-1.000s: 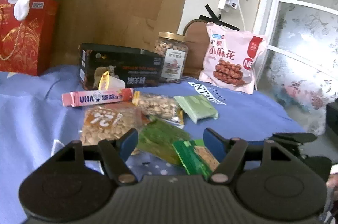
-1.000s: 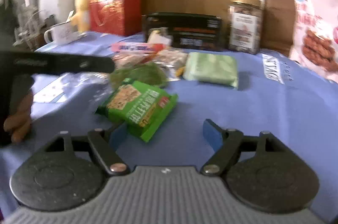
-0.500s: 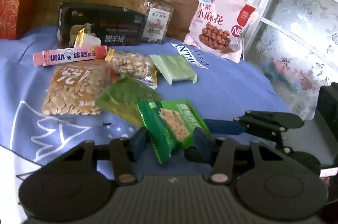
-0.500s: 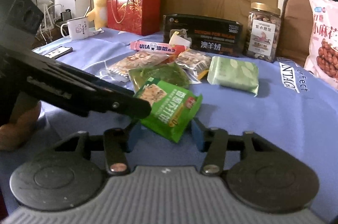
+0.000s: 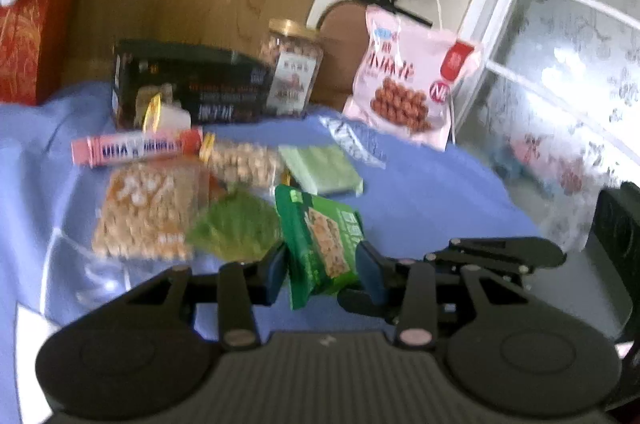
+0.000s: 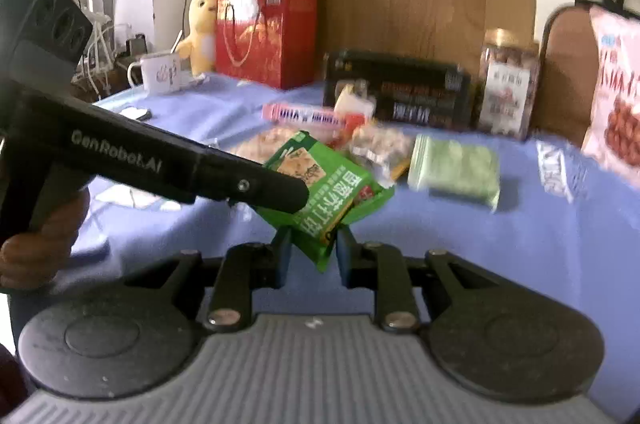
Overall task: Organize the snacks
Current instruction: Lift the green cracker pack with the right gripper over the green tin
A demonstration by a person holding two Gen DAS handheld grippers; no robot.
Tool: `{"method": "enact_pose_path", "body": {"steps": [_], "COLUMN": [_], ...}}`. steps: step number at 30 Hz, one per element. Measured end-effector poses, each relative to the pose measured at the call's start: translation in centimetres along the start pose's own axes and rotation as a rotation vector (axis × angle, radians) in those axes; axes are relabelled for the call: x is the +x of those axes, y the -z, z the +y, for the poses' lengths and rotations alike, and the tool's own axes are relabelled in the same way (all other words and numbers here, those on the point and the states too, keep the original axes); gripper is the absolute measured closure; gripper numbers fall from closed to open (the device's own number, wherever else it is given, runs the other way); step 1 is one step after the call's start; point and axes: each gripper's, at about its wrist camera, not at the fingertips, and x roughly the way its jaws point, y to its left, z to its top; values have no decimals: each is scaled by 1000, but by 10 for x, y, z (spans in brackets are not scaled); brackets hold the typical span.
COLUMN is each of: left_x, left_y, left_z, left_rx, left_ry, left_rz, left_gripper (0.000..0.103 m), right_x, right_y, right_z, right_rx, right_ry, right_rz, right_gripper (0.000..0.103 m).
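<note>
A green snack pack [image 5: 320,236] with a cracker picture sits between the pads of my left gripper [image 5: 323,270], whose jaws are closing and touch both its sides. In the right wrist view the same green pack [image 6: 332,180] is tilted up off the blue cloth. Its lower corner is pinched between the closing pads of my right gripper [image 6: 313,256]. The left tool's black arm [image 6: 160,164] reaches in from the left onto the pack, with a hand [image 6: 40,236] on its grip.
Behind the pack lie a leafy green packet [image 5: 236,224], a clear nut bag [image 5: 148,212], a pink bar [image 5: 136,146] and a pale green pack [image 5: 320,170]. A black box [image 5: 192,84], jar [image 5: 294,64] and pink bag [image 5: 412,80] stand at the back. A red gift bag [image 6: 266,36] and mug [image 6: 162,72] stand far left.
Both grippers' jaws have narrowed from wide apart to touching the green pack. The pack has come up from lying flat on the cloth to tilted between the two tools.
</note>
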Motion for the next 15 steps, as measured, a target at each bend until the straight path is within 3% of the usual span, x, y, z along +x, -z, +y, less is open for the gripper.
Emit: {"method": "enact_pose_path", "body": {"steps": [7, 15], "left_x": [1, 27], "left_y": [-57, -121], "left_z": [-3, 16], "left_rx": [69, 74], "left_ry": [-33, -57], "left_rz": [-98, -199], "left_gripper": [66, 65], "right_x": [8, 41], "right_y": [-48, -97], "right_z": [-6, -34], "right_rx": [-110, -158], "right_ry": [76, 138], "right_rz": [-115, -213], "right_gripper": [77, 78]}}
